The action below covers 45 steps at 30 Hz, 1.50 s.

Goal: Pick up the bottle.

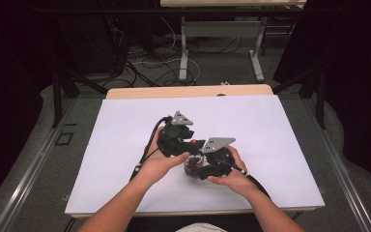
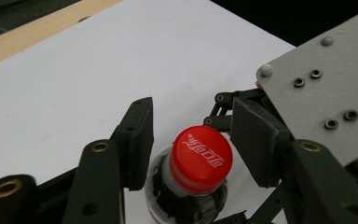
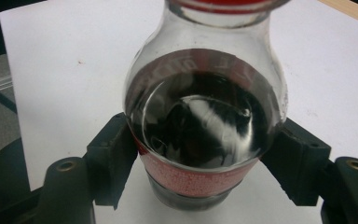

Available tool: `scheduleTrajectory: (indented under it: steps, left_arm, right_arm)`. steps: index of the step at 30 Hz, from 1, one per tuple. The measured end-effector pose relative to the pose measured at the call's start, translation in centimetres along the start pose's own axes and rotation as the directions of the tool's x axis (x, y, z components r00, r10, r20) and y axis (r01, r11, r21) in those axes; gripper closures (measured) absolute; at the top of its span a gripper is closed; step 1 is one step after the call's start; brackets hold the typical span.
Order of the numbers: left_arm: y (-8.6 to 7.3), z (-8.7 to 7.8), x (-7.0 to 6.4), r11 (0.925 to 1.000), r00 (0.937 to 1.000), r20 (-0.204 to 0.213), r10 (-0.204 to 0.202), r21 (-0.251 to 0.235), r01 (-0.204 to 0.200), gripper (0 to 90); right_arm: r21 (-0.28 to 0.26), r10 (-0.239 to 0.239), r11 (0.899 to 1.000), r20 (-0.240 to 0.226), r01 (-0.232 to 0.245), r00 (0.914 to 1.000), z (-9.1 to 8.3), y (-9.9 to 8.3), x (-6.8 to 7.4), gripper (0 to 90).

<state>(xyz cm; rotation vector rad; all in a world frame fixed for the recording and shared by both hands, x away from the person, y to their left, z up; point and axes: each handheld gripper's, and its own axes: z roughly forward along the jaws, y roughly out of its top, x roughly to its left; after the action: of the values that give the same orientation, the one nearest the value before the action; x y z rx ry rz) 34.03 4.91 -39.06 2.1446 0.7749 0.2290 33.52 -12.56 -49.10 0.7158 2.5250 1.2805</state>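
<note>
While your right gripper (image 3: 205, 158) clamps its jaws on the cola bottle (image 3: 205, 116) around the red label band, dark liquid fills the body and the bottle stands on the white sheet (image 1: 270, 135) near the table's 6 o'clock edge. Your left gripper (image 2: 191, 140) sits over the red cap (image 2: 200, 156), jaws at 9 and 3 o'clock, parted, just beside it, not gripping.

The bottle (image 3: 205, 126) stands upright on the sheet (image 1: 125, 140) covering the desk (image 1: 188, 91), near its front middle. The right gripper (image 3: 205, 158) sits at the bottle's body, jaws either side. The left gripper (image 2: 191, 135) flanks the cap (image 2: 200, 156) from above.
</note>
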Motion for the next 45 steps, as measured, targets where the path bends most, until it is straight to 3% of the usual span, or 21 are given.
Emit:
scheduleTrajectory:
  steps: [2, 4, 5, 8, 11, 14, 16, 19, 22, 24, 27, 28, 29, 31, 32, 33, 35, 38, 42, 45]
  left_arm:
    - [0.1, -0.4, 0.2, 0.9998, 0.9983, 0.055, 0.017, -0.006, -0.016, 46.8]
    - [0.1, -0.6, 0.5, 0.9966, 0.9935, 0.079, 0.082, -0.007, -0.082, 46.1]
    - [0.2, -0.8, 0.6, 0.9929, 0.988, 0.103, 0.115, 0.019, -0.117, 46.2]
    - [0.4, -0.8, 1.0, 0.9761, 0.972, 0.112, 0.207, 0.044, -0.213, 47.7]
    - [0.4, -0.8, 0.8, 0.9516, 0.9491, 0.128, 0.288, 0.073, -0.299, 48.9]
    - [0.4, -0.5, 0.7, 0.9376, 0.9325, 0.16, 0.324, 0.077, -0.339, 51.7]
    - [0.4, -0.4, 0.5, 0.9309, 0.9263, 0.162, 0.34, 0.081, -0.356, 54.0]
    - [0.5, -0.2, 0.5, 0.9273, 0.9236, 0.167, 0.345, 0.091, -0.363, 57.4]
    - [0.5, 0.0, 0.8, 0.9342, 0.9299, 0.175, 0.324, 0.097, -0.343, 60.8]
    - [0.5, 0.1, 1.0, 0.9348, 0.9282, 0.189, 0.32, 0.096, -0.342, 61.4]
    - [0.4, 0.2, 1.2, 0.9404, 0.9326, 0.198, 0.302, 0.099, -0.325, 61.1]
    - [0.4, 0.3, 1.2, 0.9406, 0.9336, 0.199, 0.298, 0.106, -0.323, 60.3]
    - [0.4, 0.3, 1.3, 0.9362, 0.9305, 0.196, 0.31, 0.108, -0.334, 59.0]
    - [0.2, 0.5, 1.2, 0.9374, 0.9317, 0.202, 0.302, 0.115, -0.329, 58.0]
    - [0.2, 0.5, 1.2, 0.9325, 0.9285, 0.197, 0.315, 0.118, -0.341, 58.0]
    - [0.1, 0.6, 1.1, 0.9357, 0.933, 0.189, 0.307, 0.12, -0.332, 58.3]
    - [0.1, 0.7, 1.2, 0.9339, 0.9296, 0.2, 0.31, 0.12, -0.337, 60.1]
    - [0.0, 0.8, 1.4, 0.9392, 0.9342, 0.203, 0.293, 0.121, -0.321, 60.4]
    - [-0.1, 1.0, 1.5, 0.9571, 0.9538, 0.181, 0.24, 0.12, -0.264, 60.8]
    - [-0.2, 1.0, 1.3, 0.9757, 0.9751, 0.138, 0.174, 0.11, -0.189, 61.0]
  right_arm:
    - [-0.011, -0.002, 1.0, -0.004, 0.002, 1.0, 0.0, 0.0, 0.1, 29.7]
    - [-0.007, -0.003, 1.0, -0.013, 0.002, 0.9999, 0.0, 0.0, 0.1, 29.7]
    - [-0.006, -0.004, 1.0, -0.019, 0.004, 0.9998, 0.1, 0.0, 0.1, 29.7]
    - [0.008, -0.008, 1.0, -0.032, 0.009, 0.9994, 0.1, 0.1, 0.2, 29.7]
    - [-0.012, -0.014, 1.0, -0.04, 0.014, 0.9991, 0.3, 0.0, 0.2, 29.7]
    - [-0.003, -0.012, 1.0, -0.055, 0.012, 0.9984, 0.2, 0.1, 0.3, 29.7]
    - [-0.006, -0.019, 1.0, -0.055, 0.019, 0.9983, 0.3, 0.0, 0.4, 29.7]
    - [0.008, -0.031, 0.999, -0.064, 0.031, 0.9974, 0.2, 0.0, 0.4, 29.7]
    - [0.004, -0.022, 1.0, -0.064, 0.023, 0.9977, 0.4, 0.0, 0.6, 29.7]
    - [0.004, -0.027, 1.0, -0.067, 0.027, 0.9974, 0.4, 0.0, 0.6, 29.7]
    - [0.006, -0.027, 1.0, -0.064, 0.028, 0.9976, 0.4, 0.0, 0.6, 29.7]
    - [0.007, -0.029, 1.0, -0.066, 0.029, 0.9974, 0.4, 0.0, 0.6, 29.7]
    - [0.004, -0.024, 1.0, -0.063, 0.024, 0.9977, 0.4, 0.0, 0.6, 29.8]
    - [-0.004, -0.024, 1.0, -0.057, 0.023, 0.9981, 0.4, 0.0, 0.5, 29.7]
    - [-0.001, -0.024, 1.0, -0.061, 0.024, 0.9979, 0.3, 0.0, 0.5, 29.8]
    - [0.007, -0.028, 1.0, -0.066, 0.029, 0.9974, 0.3, 0.1, 0.5, 29.7]
    - [0.009, -0.024, 1.0, -0.063, 0.025, 0.9977, 0.3, 0.0, 0.5, 29.8]
    - [0.014, -0.03, 0.999, -0.061, 0.031, 0.9977, 0.3, 0.0, 0.4, 29.8]
    - [0.007, -0.019, 1.0, -0.048, 0.019, 0.9987, 0.5, -0.1, 0.4, 29.8]
    - [0.009, -0.012, 1.0, -0.034, 0.013, 0.9994, 0.5, -0.1, 0.3, 29.7]
